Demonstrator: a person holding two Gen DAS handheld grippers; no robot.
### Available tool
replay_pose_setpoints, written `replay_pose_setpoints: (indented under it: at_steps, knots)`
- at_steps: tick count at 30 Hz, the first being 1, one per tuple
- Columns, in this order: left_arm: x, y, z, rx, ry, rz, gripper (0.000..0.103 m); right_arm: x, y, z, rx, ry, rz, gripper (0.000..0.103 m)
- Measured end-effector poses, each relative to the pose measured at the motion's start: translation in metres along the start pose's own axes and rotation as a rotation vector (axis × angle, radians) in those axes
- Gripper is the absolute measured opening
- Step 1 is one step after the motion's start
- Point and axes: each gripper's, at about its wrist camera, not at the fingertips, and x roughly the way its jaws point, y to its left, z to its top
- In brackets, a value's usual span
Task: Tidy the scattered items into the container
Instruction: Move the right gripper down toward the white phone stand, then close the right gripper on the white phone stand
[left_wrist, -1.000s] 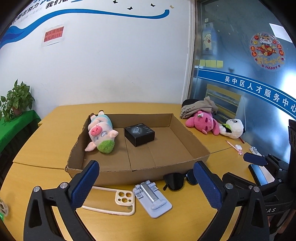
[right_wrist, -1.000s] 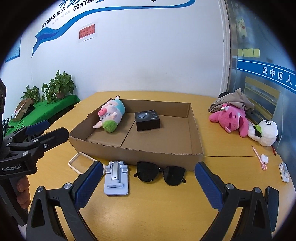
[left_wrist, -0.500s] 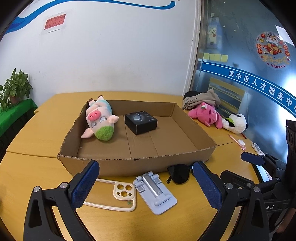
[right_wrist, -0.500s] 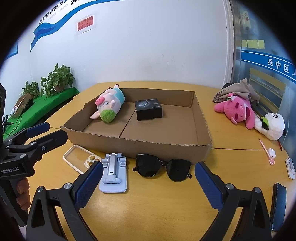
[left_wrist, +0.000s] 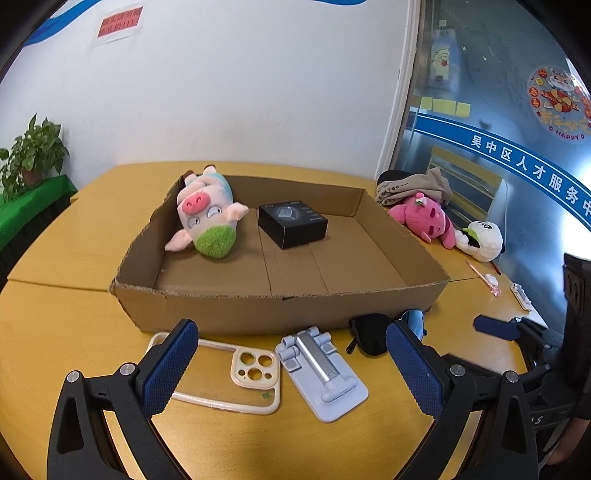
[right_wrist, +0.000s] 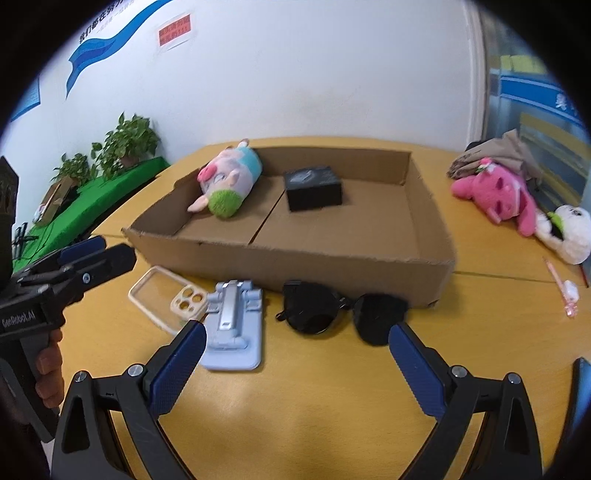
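Across the middle of both frames sat the cardboard box (left_wrist: 280, 306), open-topped on the yellow table (left_wrist: 66, 258). At its upper left lay a plush pig (left_wrist: 207, 218), and just right of it a small black box (left_wrist: 293, 224); the two were apart.

My left claw (left_wrist: 291, 369) filled the bottom of the left view, spread wide and holding nothing. Between its blue pads (left_wrist: 168, 369) and the box's near wall lay a cream phone case (left_wrist: 236, 376) and, beside it to the right, a grey phone stand (left_wrist: 321, 373). Further right, partly hidden behind my pad, were the sunglasses (left_wrist: 369, 328).

My right claw (right_wrist: 295, 369) sat low in the right view, also wide apart and empty. The sunglasses (right_wrist: 340, 312) lay lens-down just above it, close against the box's front wall. The stand (right_wrist: 234, 328) was at lower left, overlapping the case's (right_wrist: 170, 299) corner.

At the right edge, outside the box, a pink plush (right_wrist: 498, 195) touched a white plush (right_wrist: 569, 232), with a pink pen (right_wrist: 561, 291) nearby.
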Motion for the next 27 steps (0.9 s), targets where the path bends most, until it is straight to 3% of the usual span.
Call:
replay_pose_setpoints:
  at_steps: [8,13,17,20,22,23,27]
  knots:
    - [0.002,0.02,-0.018,-0.037,0.044,0.007,0.103,0.05,0.038,-0.01,-0.039,0.124,0.136,0.099]
    - [0.003,0.03,-0.031,-0.049,0.085,-0.002,0.103,0.084,0.053,-0.017,-0.056,0.191,0.114,0.099]
    - [0.006,0.034,-0.039,-0.058,0.109,-0.026,0.103,0.105,0.057,-0.025,-0.096,0.231,0.031,0.099]
    - [0.011,0.035,-0.042,-0.077,0.129,-0.064,0.103,0.107,0.063,-0.028,-0.144,0.224,-0.016,0.093]
    - [0.015,0.035,-0.041,-0.096,0.146,-0.093,0.103,0.105,0.064,-0.028,-0.151,0.209,-0.009,0.081]
    - [0.016,0.034,-0.041,-0.098,0.151,-0.101,0.103,0.103,0.064,-0.028,-0.154,0.204,-0.006,0.068]
    - [0.031,0.027,-0.039,-0.105,0.2,-0.163,0.103,0.095,0.058,-0.029,-0.138,0.204,0.011,0.066]
